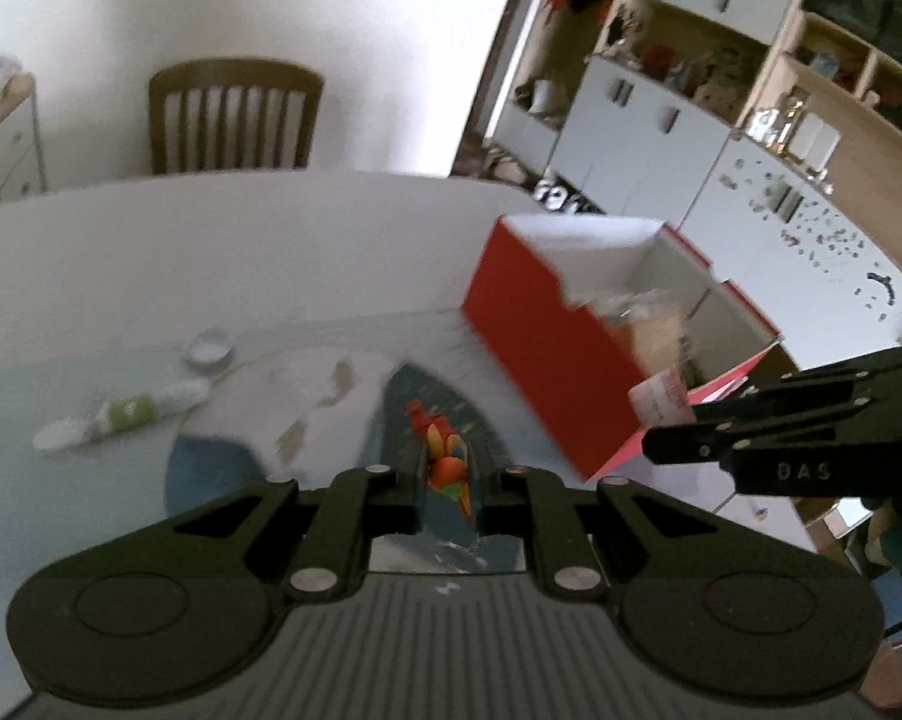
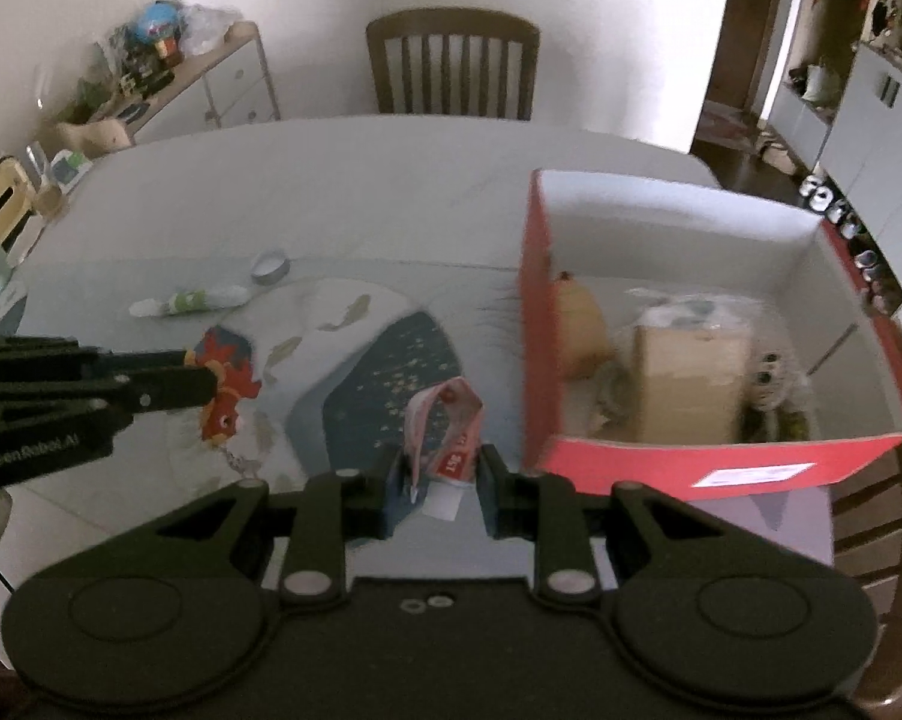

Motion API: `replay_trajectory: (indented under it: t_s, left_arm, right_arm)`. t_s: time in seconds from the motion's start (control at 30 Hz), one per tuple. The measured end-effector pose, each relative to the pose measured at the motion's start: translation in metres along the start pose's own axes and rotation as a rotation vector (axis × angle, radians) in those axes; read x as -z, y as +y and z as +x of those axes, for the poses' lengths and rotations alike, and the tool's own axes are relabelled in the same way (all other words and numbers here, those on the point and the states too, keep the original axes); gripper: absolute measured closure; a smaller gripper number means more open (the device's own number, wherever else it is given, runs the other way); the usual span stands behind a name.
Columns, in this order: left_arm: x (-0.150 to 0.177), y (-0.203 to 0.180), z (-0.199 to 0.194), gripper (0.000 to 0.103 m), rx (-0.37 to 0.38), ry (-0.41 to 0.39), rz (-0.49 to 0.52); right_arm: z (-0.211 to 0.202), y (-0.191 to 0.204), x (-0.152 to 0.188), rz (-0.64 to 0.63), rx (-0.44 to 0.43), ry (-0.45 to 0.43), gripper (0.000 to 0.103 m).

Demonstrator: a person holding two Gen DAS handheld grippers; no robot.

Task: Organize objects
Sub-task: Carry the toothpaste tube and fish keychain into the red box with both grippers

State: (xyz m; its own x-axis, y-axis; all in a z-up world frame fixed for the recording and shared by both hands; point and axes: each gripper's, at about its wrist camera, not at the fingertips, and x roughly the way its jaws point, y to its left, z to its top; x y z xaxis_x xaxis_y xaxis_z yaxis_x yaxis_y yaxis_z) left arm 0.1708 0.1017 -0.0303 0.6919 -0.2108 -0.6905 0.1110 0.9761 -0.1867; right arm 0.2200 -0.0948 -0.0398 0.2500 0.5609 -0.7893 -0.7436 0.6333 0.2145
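Note:
My left gripper [image 1: 448,474] is shut on a red and orange rooster toy [image 1: 445,459], held above the table; the toy also shows in the right wrist view [image 2: 226,390] at the tips of the left gripper [image 2: 205,387]. My right gripper [image 2: 442,474] is shut on a pink and white packet [image 2: 445,438], just left of the red box [image 2: 631,462]. In the left wrist view the right gripper [image 1: 655,426] holds the packet [image 1: 661,399] by the red box's [image 1: 541,348] near corner. The box holds a cardboard carton [image 2: 685,384], a tan item [image 2: 577,324] and other things.
On the white table [image 2: 343,180] lie a green-labelled white tube [image 2: 190,301] and a small tape roll [image 2: 270,267], on a patterned mat [image 2: 379,372]. A wooden chair [image 2: 451,63] stands behind the table. Cabinets stand at the left [image 2: 211,78] and at the right [image 1: 691,138].

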Motion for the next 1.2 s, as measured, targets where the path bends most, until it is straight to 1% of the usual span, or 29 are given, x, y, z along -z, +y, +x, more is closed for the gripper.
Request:
replay_trajectory:
  t_s: [0.13, 0.33, 0.53, 0.67, 0.87, 0.97, 1.07, 1.2]
  left_arm:
    - [-0.014, -0.025, 0.003, 0.090, 0.018, -0.021, 0.033]
    - [-0.035, -0.061, 0.013, 0.090, 0.034, -0.048, 0.075]
    - [-0.061, -0.097, 0.030, 0.090, 0.036, -0.069, 0.112]
    - [-0.080, -0.118, 0.044, 0.090, 0.026, -0.083, 0.127]
    - [-0.112, -0.148, 0.062, 0.090, 0.023, -0.110, 0.150]
    - [-0.124, -0.160, 0.074, 0.090, 0.007, -0.120, 0.167]
    - [-0.132, -0.168, 0.091, 0.090, 0.000, -0.109, 0.170]
    - [-0.136, -0.175, 0.119, 0.090, -0.046, -0.106, 0.213]
  right_arm:
    - [-0.013, -0.021, 0.002, 0.008, 0.020, -0.023, 0.078]
    - [-0.029, -0.064, 0.001, 0.033, 0.053, -0.058, 0.078]
    - [-0.033, -0.113, -0.003, 0.055, 0.079, -0.081, 0.078]
    - [-0.031, -0.141, -0.007, 0.061, 0.085, -0.079, 0.078]
    - [-0.026, -0.171, -0.015, 0.037, 0.100, -0.094, 0.078]
    - [-0.022, -0.185, -0.019, 0.030, 0.099, -0.098, 0.078]
    - [-0.016, -0.194, -0.021, 0.015, 0.097, -0.089, 0.078]
    - [-0.001, -0.206, -0.022, 0.006, 0.098, -0.058, 0.078]
